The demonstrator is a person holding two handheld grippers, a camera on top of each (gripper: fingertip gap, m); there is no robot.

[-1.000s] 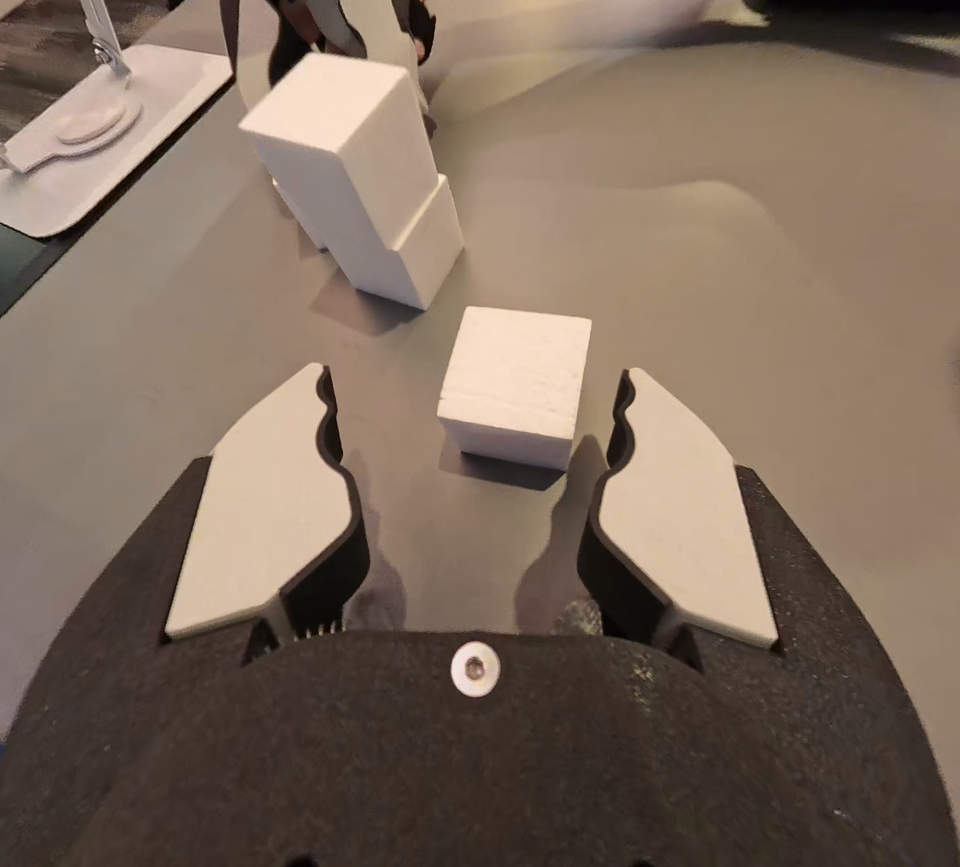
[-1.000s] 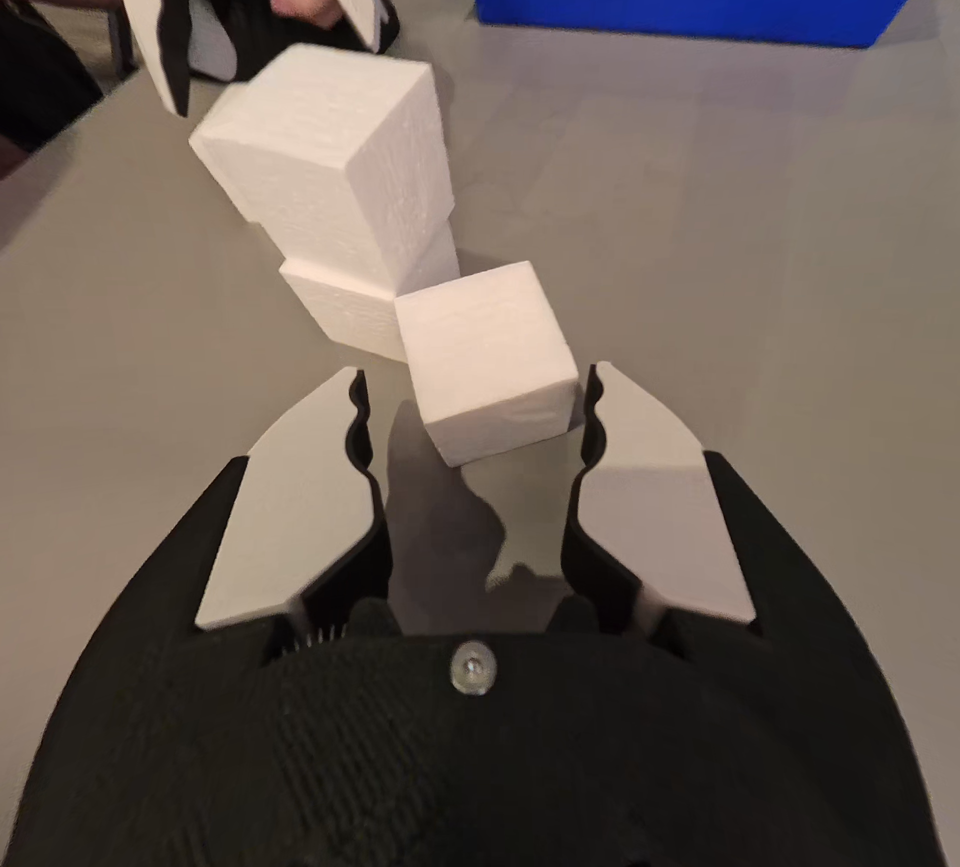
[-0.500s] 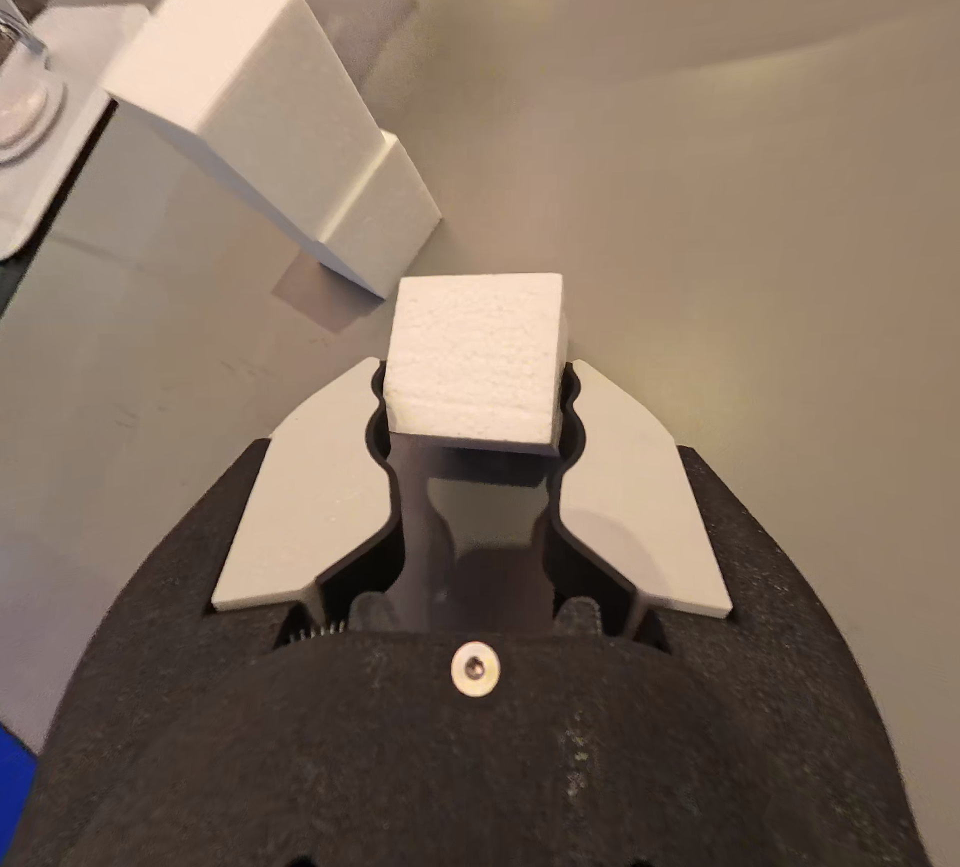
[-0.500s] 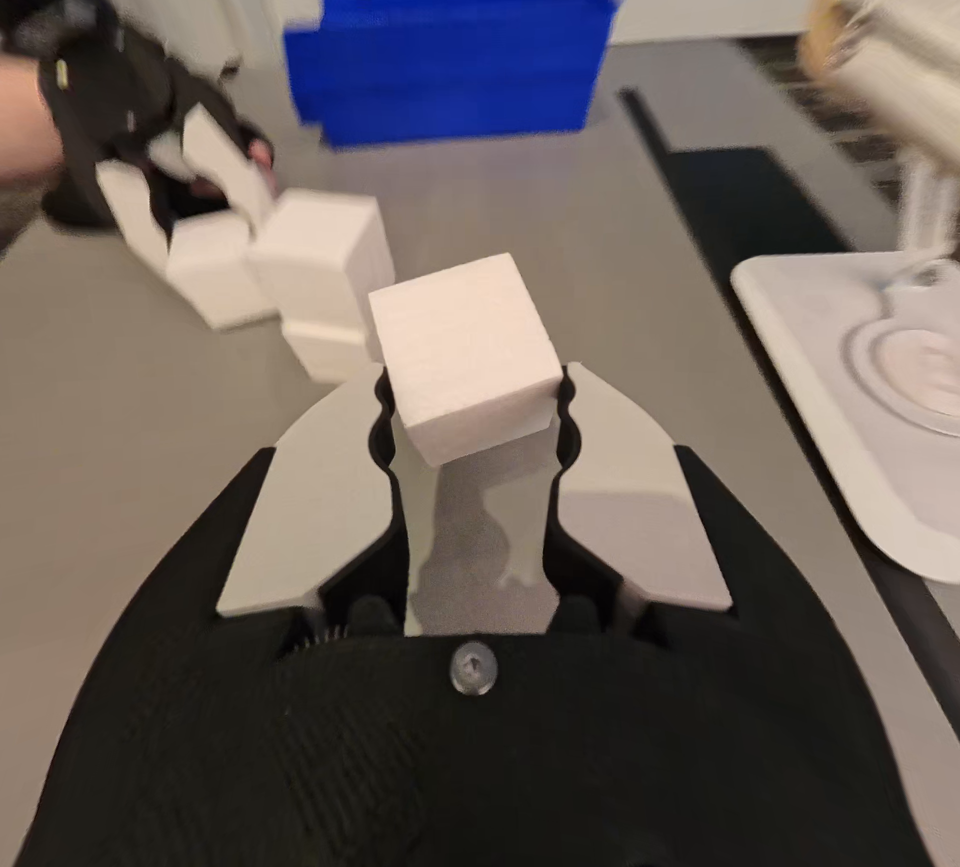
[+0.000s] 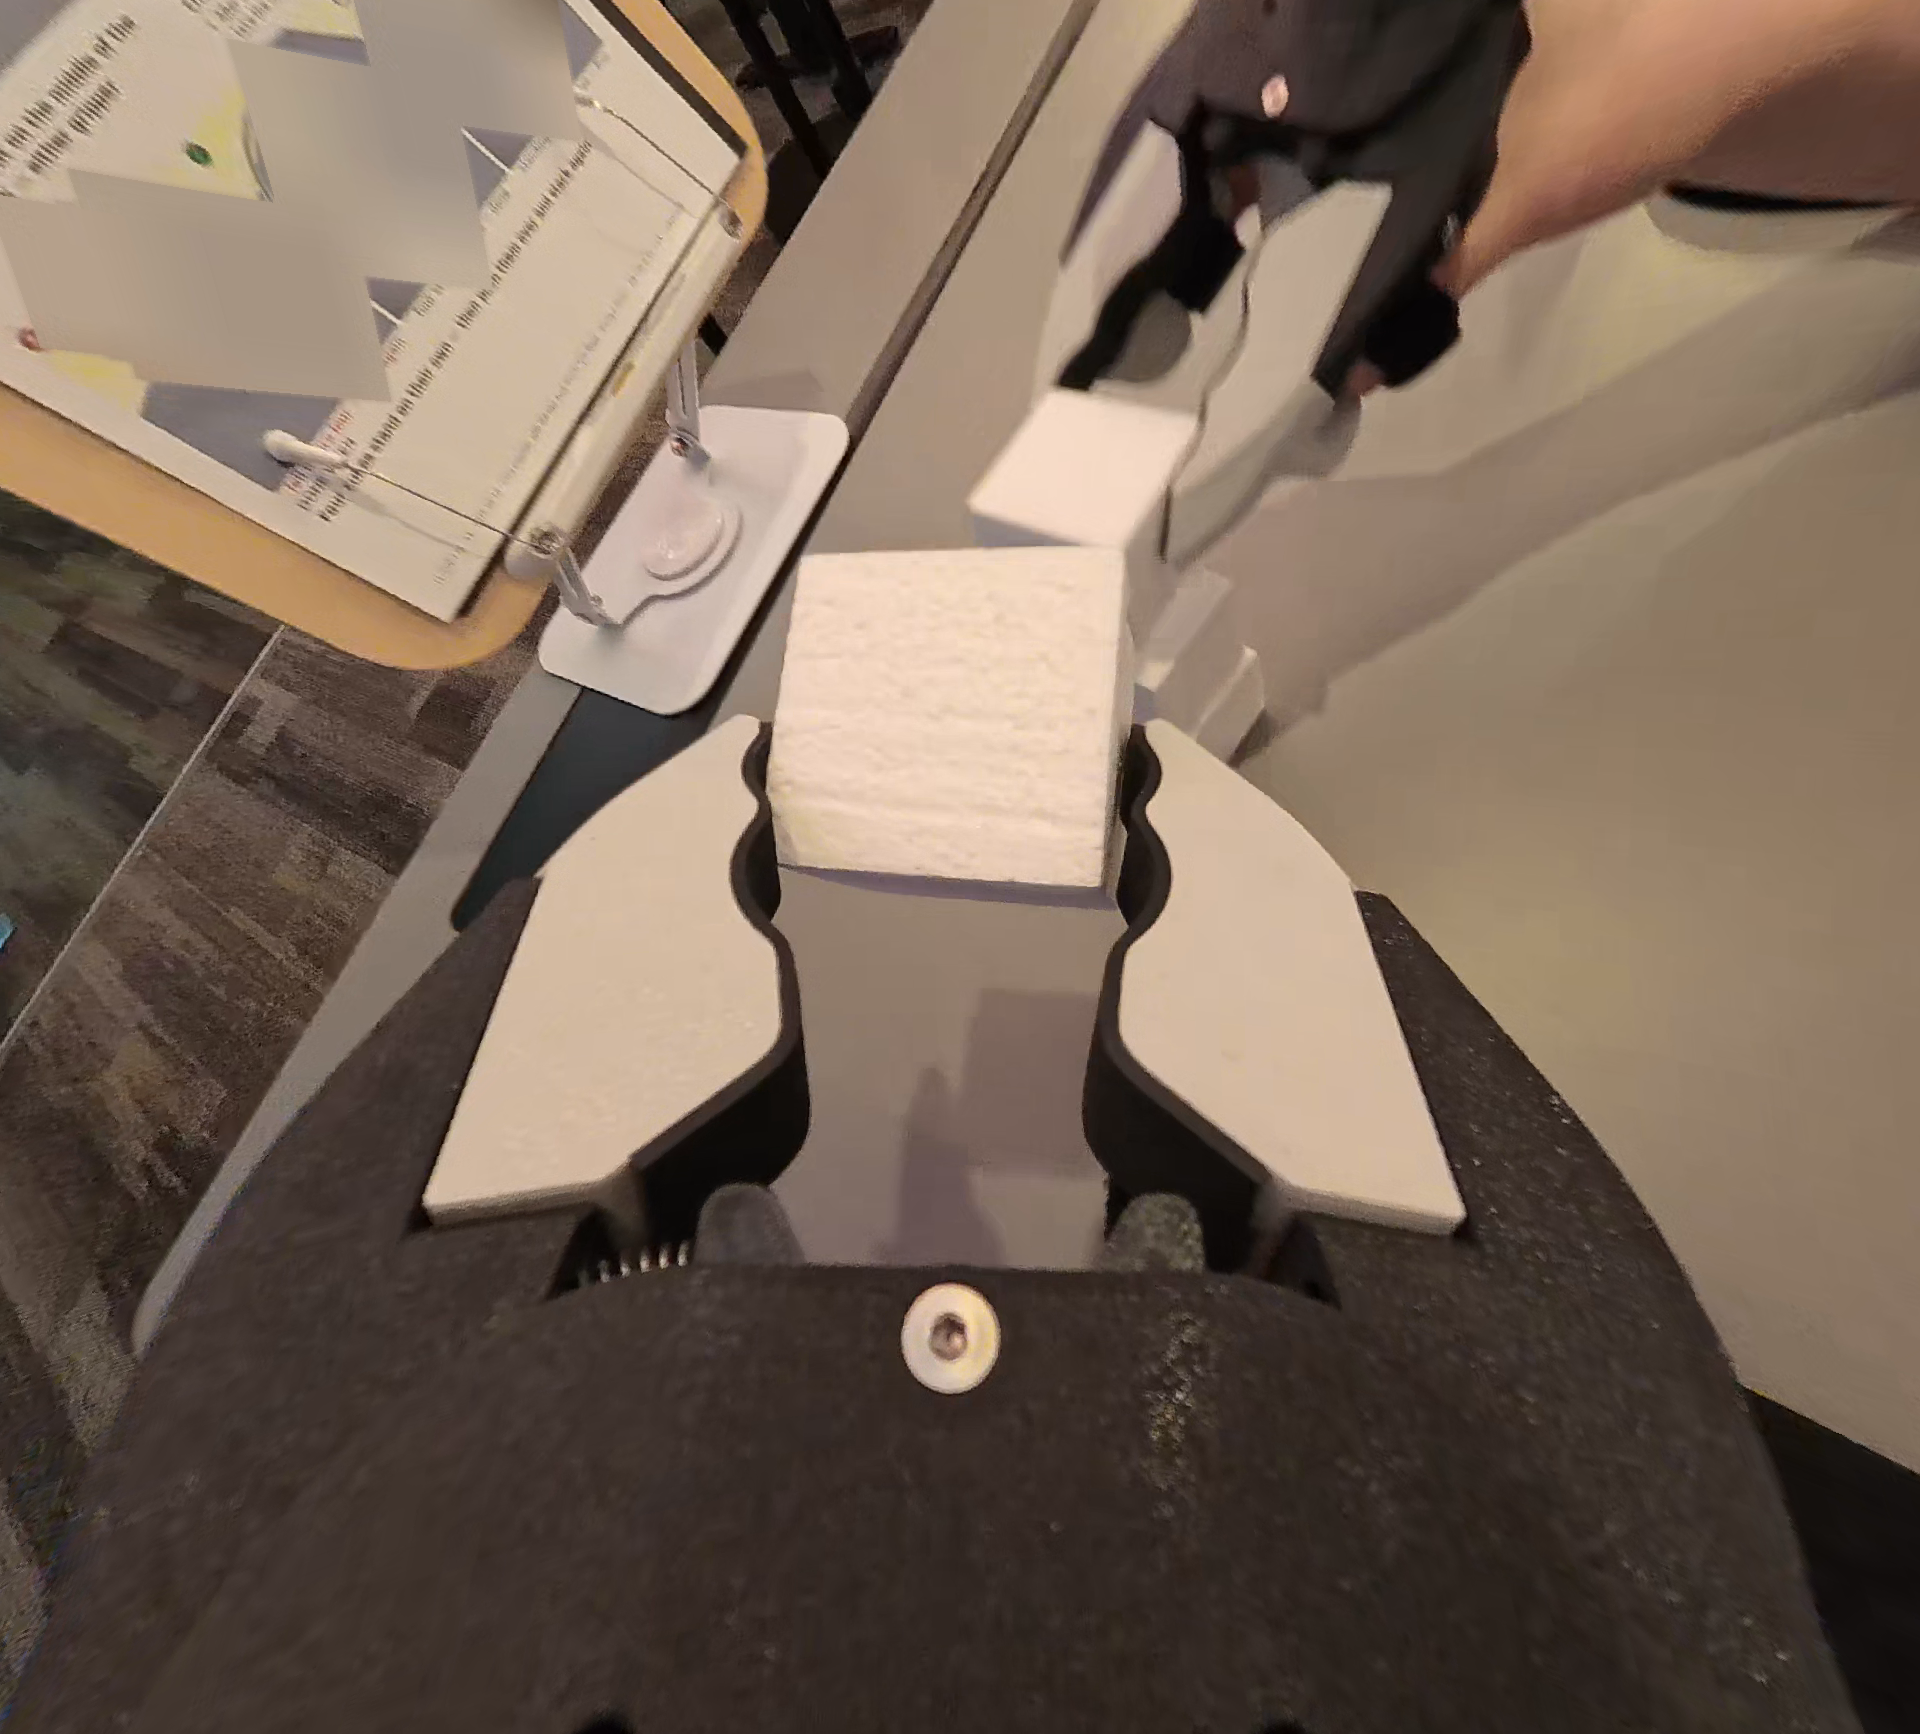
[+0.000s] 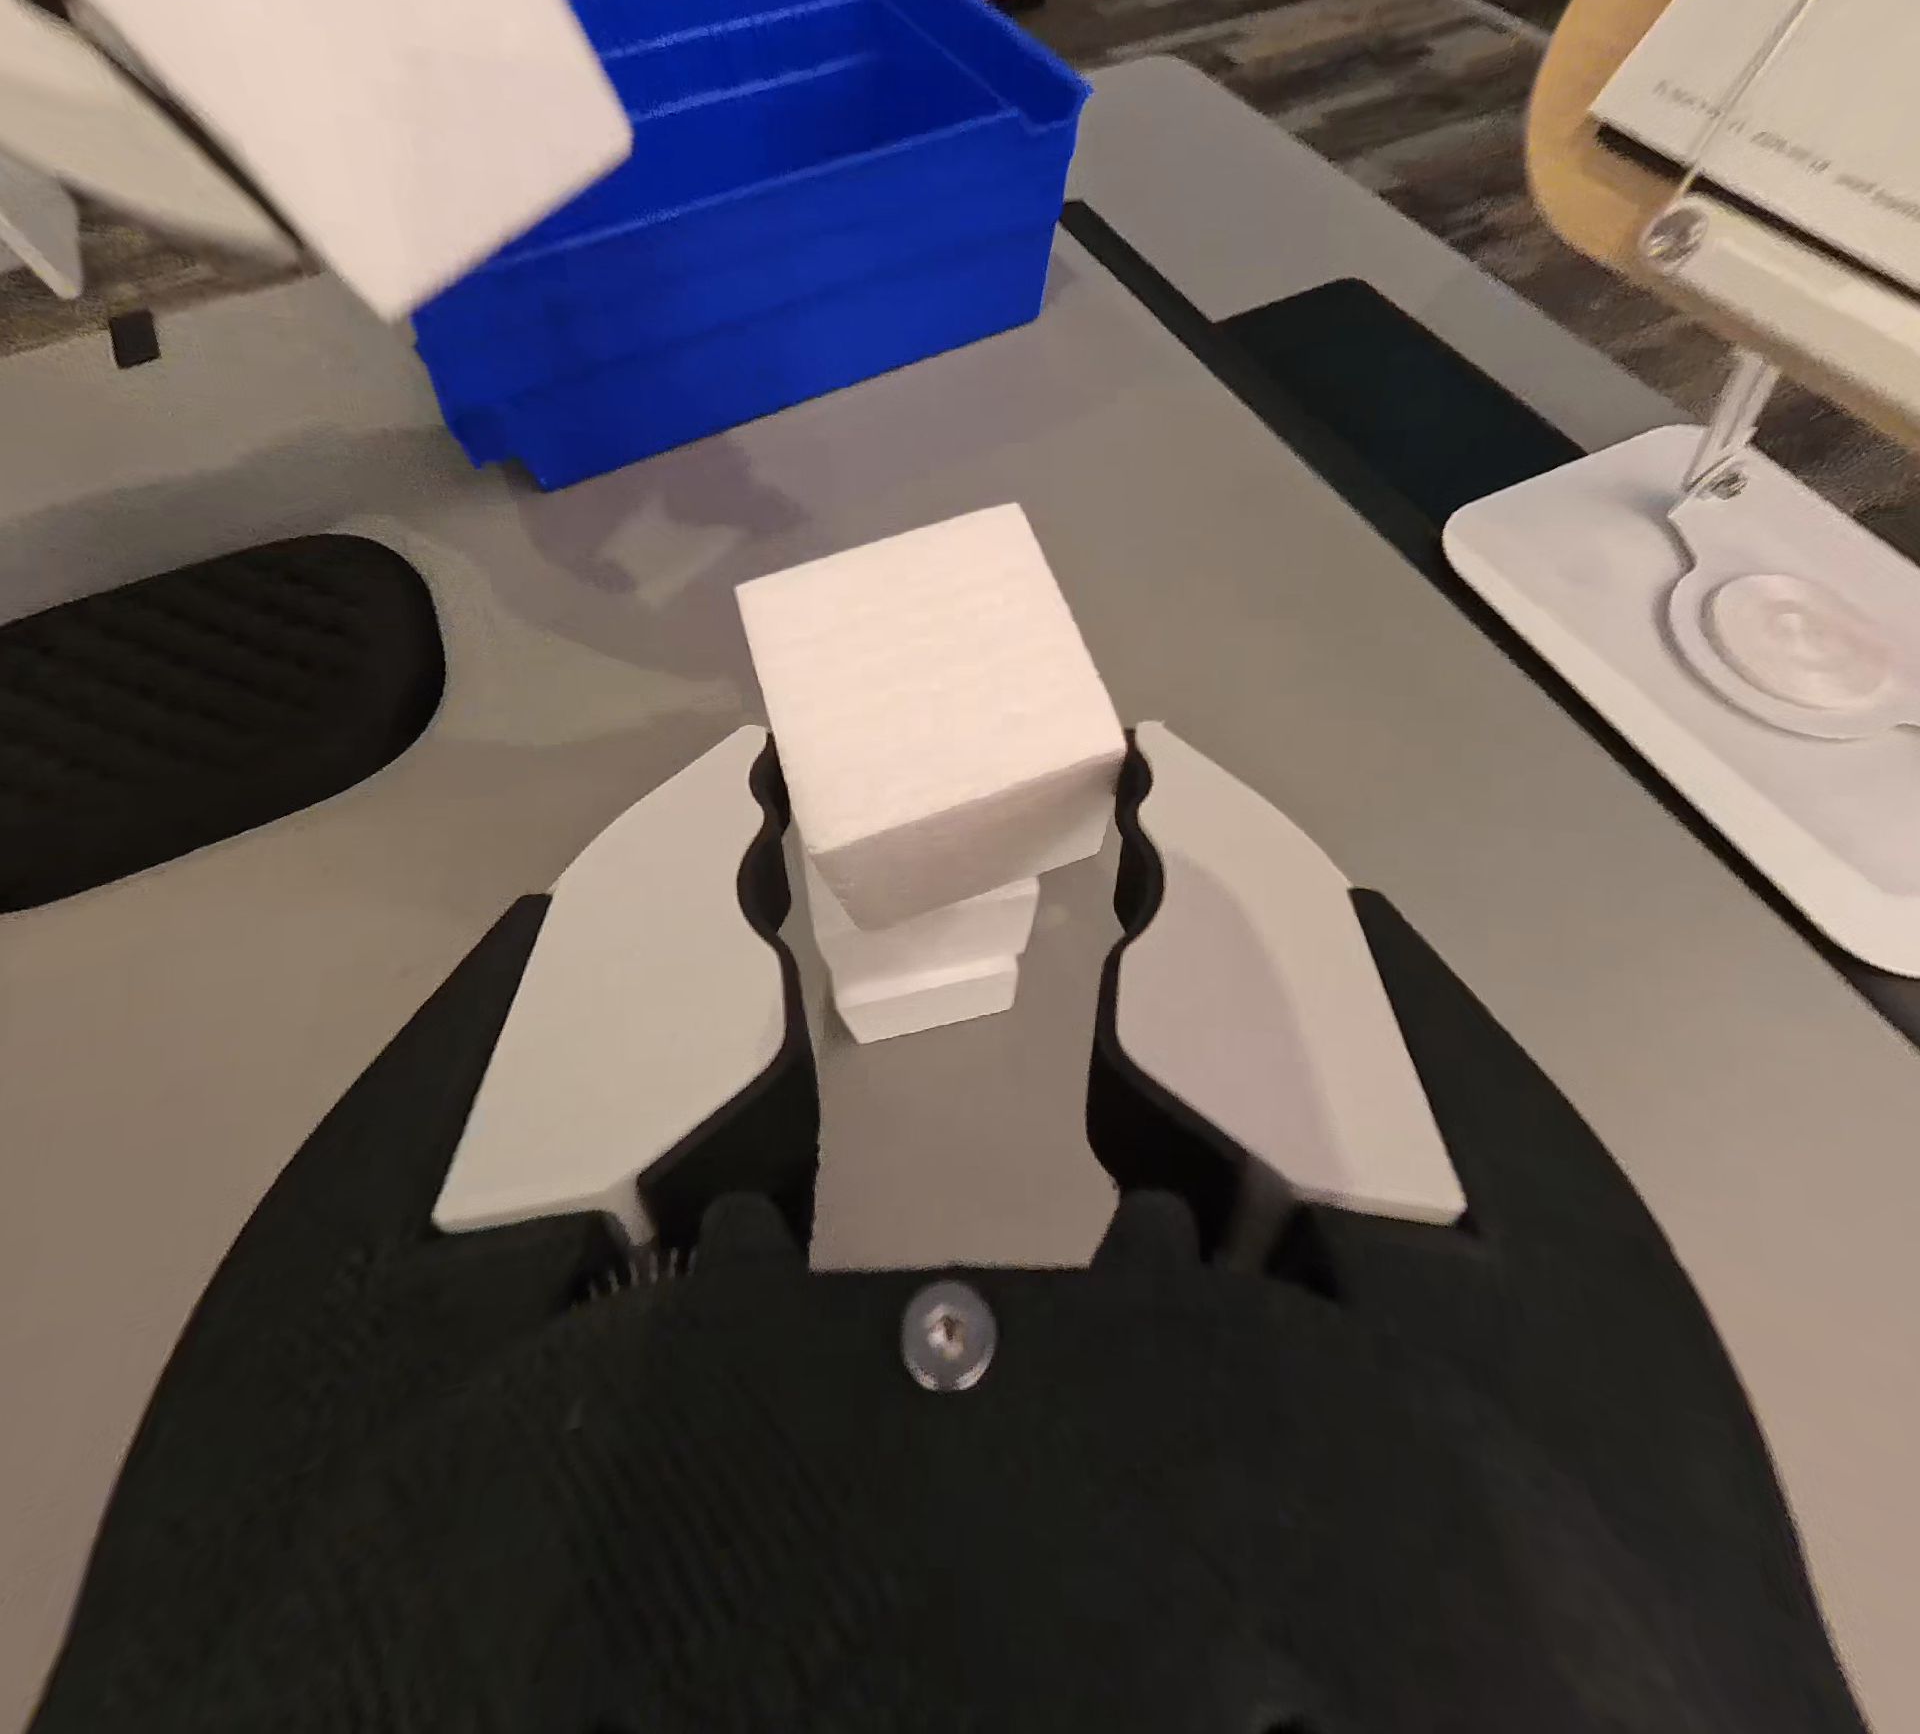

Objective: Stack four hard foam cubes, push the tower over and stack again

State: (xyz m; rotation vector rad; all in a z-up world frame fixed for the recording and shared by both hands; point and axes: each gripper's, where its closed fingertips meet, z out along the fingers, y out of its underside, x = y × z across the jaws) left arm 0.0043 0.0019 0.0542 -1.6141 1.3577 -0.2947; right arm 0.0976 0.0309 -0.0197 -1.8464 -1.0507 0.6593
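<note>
Grey tabletop [image 6: 1195, 479] fills both wrist views, with dark patterned carpet [image 5: 156, 853] past its edge. Nearest in the left wrist view, the left gripper [image 5: 945, 780] is closed on a white foam cube [image 5: 951, 718], its two fingertips pressed against the cube's sides and the cube raised off the table. Just beyond it, partly hidden, a second cube [image 5: 1070, 479] sits between the fingers of the right gripper [image 5: 1195, 396], which is blurred, with a bare forearm [image 5: 1683, 95] behind it. To the left stands a white stand base [image 5: 717, 583] carrying a tilted, wood-edged board [image 5: 312, 230] with printed sheets. In the right wrist view, the right gripper [image 6: 945, 780] is clamped on its cube [image 6: 925, 697], held askew above a short stack of two cubes [image 6: 935, 967] on the table; whether the held cube touches the stack cannot be told. Left of it lies a black rounded shape [image 6: 197, 708], part of the left gripper. Farther back sits a blue bin [image 6: 790, 230], and at upper left the left gripper's cube [image 6: 312, 22] looms large and blurred. At right are the stand base [image 6: 1662, 676] and board [image 6: 1766, 22].
</note>
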